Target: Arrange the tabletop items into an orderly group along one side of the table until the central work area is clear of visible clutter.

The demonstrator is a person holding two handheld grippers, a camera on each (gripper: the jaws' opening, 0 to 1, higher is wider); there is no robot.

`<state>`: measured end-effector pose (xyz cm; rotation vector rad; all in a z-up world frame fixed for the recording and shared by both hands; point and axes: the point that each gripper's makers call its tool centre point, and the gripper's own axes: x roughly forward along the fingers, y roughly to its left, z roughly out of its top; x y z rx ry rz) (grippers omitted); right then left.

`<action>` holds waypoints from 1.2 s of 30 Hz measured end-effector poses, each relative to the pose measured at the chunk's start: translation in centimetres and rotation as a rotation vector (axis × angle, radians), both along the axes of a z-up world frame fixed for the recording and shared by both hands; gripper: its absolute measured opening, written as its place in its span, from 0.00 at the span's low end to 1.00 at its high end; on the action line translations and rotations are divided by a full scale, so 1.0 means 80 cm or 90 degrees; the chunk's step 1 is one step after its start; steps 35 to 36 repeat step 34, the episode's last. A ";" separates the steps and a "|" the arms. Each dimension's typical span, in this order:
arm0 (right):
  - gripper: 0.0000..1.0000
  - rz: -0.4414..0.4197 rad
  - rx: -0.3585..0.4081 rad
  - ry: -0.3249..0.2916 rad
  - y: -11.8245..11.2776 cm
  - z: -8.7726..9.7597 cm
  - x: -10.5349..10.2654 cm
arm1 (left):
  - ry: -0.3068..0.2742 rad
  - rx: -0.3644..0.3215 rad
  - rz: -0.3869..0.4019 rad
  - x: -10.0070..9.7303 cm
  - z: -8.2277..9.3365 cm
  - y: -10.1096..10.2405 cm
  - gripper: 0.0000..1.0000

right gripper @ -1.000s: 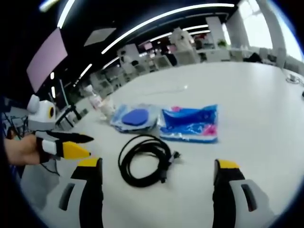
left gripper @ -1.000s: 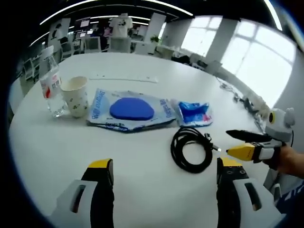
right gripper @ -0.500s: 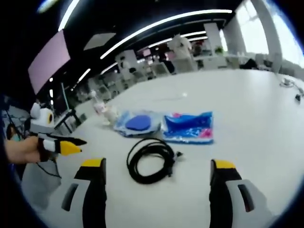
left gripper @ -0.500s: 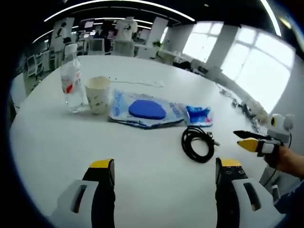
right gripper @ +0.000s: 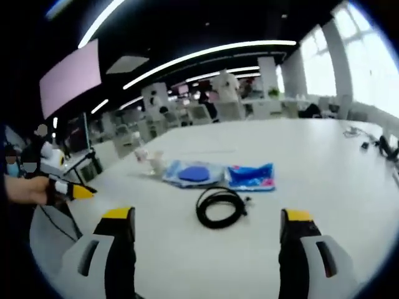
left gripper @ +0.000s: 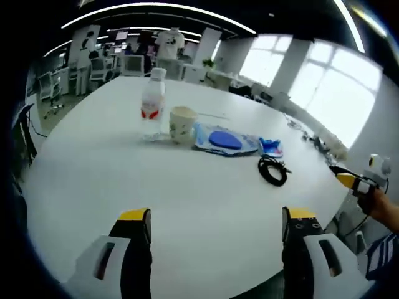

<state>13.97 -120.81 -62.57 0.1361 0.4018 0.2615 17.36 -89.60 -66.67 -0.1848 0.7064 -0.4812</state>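
Left gripper (left gripper: 212,227) and right gripper (right gripper: 209,227) both released — black cable (right gripper: 221,207) well ahead

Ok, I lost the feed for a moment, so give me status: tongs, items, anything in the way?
Both tongs open, empty, left and right. Bottle, cup, blue packets, black cable lined up mid-table. Nothing blocking.

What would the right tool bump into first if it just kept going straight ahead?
Probably the coiled black cable, lying between its open jaws ahead on the white table. Behind it lies the blue packet. Depth is hard to judge.
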 end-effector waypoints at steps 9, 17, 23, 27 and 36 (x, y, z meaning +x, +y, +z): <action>0.98 -0.012 -0.003 0.002 -0.003 0.016 -0.042 | -0.033 0.014 0.051 -0.037 0.031 0.056 0.85; 1.00 -0.074 0.046 0.016 -0.035 0.019 -0.053 | -0.038 0.032 0.089 -0.050 0.040 0.069 0.88; 1.00 -0.065 0.027 0.031 -0.052 0.012 -0.065 | -0.031 0.038 0.077 -0.052 0.040 0.066 0.94; 1.00 -0.089 0.052 0.046 -0.056 0.003 -0.073 | -0.026 0.043 0.063 -0.052 0.040 0.064 0.96; 1.00 -0.079 0.061 0.067 -0.045 -0.013 -0.082 | -0.010 0.030 0.032 -0.055 0.036 0.053 0.97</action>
